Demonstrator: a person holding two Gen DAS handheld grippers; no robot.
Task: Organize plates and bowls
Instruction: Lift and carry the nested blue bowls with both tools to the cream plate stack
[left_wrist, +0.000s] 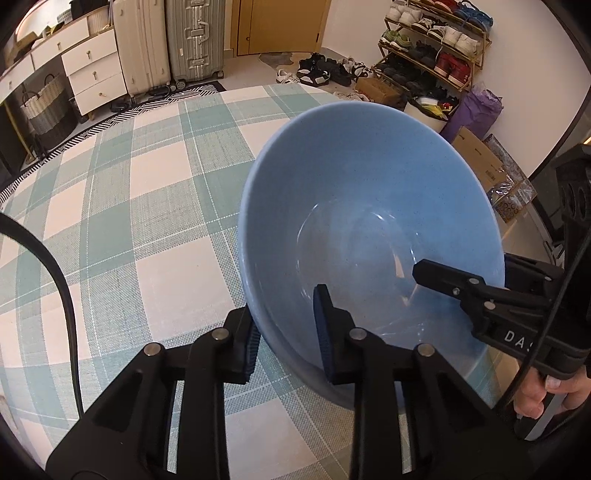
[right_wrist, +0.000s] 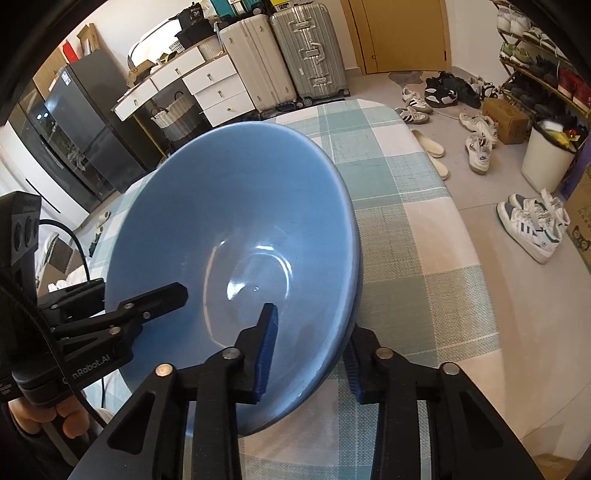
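Checked cloth covers the bench (left_wrist: 155, 206), w/ suitcases and a shoe rack behind. Your left gripper (left_wrist: 286, 345) has its fingers (left_wrist: 325, 332) clenched on the near rim of the blue bowl (left_wrist: 354, 192), one pad inside, one outside. Your right gripper (right_wrist: 308, 356) is grasping the rim on the opposite side the same way. Bowl sits tilted betw. the two, over the bench; can't tell if its base touches the cloth. Risk, as I judge it: thin rim pinches on a smooth glazed wall, so uneven lifting or pulling apart could let it slip out & drop.
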